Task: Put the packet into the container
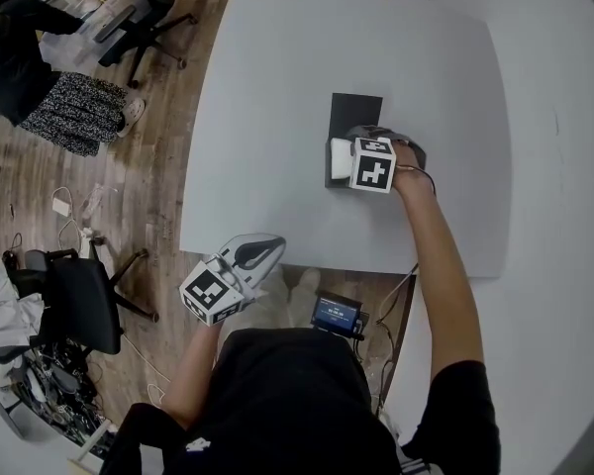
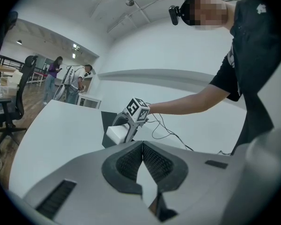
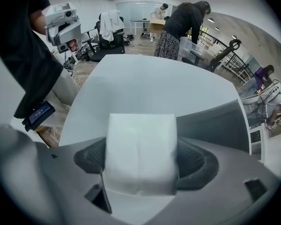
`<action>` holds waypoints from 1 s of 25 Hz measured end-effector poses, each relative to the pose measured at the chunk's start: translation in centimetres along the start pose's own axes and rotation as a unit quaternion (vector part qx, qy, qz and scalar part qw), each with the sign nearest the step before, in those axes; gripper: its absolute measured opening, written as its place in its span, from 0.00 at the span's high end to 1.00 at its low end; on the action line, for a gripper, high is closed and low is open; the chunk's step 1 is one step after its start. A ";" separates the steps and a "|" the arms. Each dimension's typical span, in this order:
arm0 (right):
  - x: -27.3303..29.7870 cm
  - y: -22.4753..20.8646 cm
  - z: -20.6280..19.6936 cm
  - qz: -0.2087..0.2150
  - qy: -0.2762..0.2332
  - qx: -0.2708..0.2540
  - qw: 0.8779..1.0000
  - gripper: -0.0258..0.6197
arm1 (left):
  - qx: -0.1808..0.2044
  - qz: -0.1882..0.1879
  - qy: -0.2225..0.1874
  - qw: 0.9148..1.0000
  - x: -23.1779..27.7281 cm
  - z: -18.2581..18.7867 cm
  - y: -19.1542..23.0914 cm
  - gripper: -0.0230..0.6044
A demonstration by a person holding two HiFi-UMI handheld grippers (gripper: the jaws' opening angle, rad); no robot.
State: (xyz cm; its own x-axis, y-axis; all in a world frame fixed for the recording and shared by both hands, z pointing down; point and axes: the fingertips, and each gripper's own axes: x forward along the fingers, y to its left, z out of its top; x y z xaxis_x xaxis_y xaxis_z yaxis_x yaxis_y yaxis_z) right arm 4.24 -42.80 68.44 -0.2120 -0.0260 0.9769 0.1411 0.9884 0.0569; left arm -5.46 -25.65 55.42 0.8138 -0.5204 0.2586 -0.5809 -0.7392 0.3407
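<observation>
Packet [image 3: 140, 149] in claw [image 3: 143, 162], seemingly over container [image 1: 357, 109].

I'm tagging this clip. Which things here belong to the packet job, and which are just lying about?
In the job:
packet, gripped in the right tongs
black container beside it
table under both

Lying about:
left tongs, shut and empty, off the table edge
screen device below that edge
office chair on the floor
</observation>
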 end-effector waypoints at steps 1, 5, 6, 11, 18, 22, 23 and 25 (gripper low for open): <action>0.0 0.1 0.0 0.001 -0.003 0.002 1.000 0.30 | -0.001 0.001 -0.001 1.000 -0.1 -0.1 0.1 0.95; 0.0 0.1 -0.1 0.005 -0.015 0.016 1.000 0.29 | -0.005 0.004 -0.005 1.000 -0.2 0.0 0.6 0.95; -0.1 0.0 -0.2 0.004 -0.014 0.017 1.000 0.29 | -0.005 0.004 -0.006 1.000 -0.2 0.0 0.6 0.95; -0.9 0.0 -0.3 -0.004 -0.021 0.026 0.999 0.29 | -0.003 -0.001 -0.005 1.000 0.0 0.2 0.3 0.95; -8.0 1.3 2.8 -0.070 -0.151 0.091 0.982 0.30 | 0.015 -0.011 -0.016 1.000 0.3 1.5 -0.5 0.95; -14.7 4.6 4.7 -0.171 -0.257 0.143 0.941 0.74 | 0.036 -0.018 -0.029 0.999 -0.1 3.5 -1.6 0.95; -16.0 5.7 5.0 -0.189 -0.285 0.162 0.926 0.77 | 0.043 -0.022 -0.033 0.998 -0.2 3.8 -2.0 0.95; -18.3 8.1 5.6 -0.208 -0.342 0.205 0.893 0.81 | 0.052 -0.029 -0.042 0.997 -0.6 4.5 -2.7 0.95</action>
State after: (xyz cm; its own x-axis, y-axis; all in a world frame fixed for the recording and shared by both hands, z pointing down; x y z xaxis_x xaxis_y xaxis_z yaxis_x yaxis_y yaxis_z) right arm 3.82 -33.48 49.90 -0.7246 -0.4452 0.5261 -0.4241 0.8898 0.1688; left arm -4.30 -25.31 50.29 0.8463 -0.5072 0.1629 -0.5327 -0.8064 0.2567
